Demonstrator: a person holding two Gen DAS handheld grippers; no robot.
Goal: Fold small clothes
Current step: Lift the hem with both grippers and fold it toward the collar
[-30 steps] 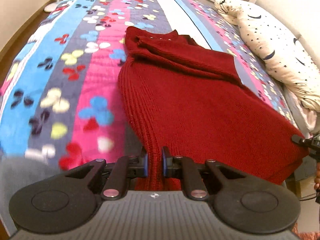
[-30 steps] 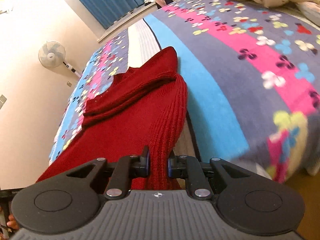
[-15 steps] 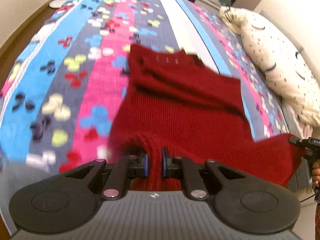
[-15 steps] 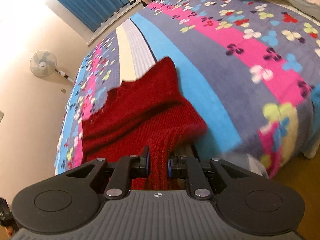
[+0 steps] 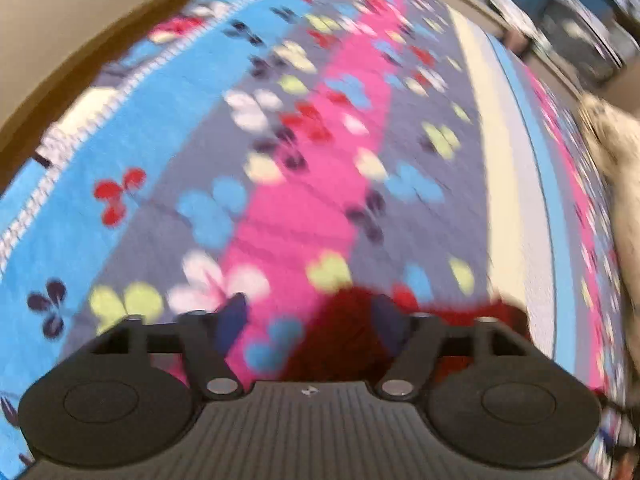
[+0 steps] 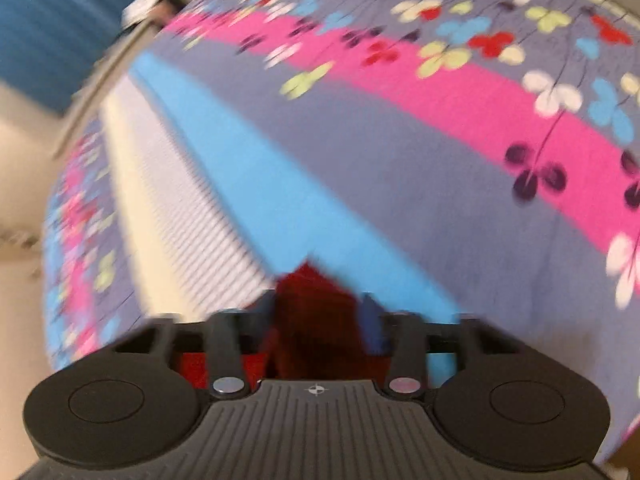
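The left gripper has its two fingers spread wide apart, so it is released and grasps nothing. In the gap between them the flowered blanket shows on the left side, and a lump of the red sweater fills the right side, close to the right finger. More of the red knit runs to the right behind that finger, low in the left wrist view, and it lies on the blanket. The view is blurred, so I cannot tell whether the finger touches the knit.

The right gripper also has its fingers standing apart. Red knit of the sweater sits between them and fills most of the gap, with a pointed tip that rises just above the fingertips. Whether the pads press on the cloth or only stand beside it, I cannot tell, because the picture is blurred there. A little red is visible also under the left finger link.

Around both tools the blanket spreads, with stripes of pink, light blue, grey and white and small flower shapes. At the right edge of the left wrist view a pale pillow lies on the bed. In the upper left corner of the right wrist view a blue curtain hangs.
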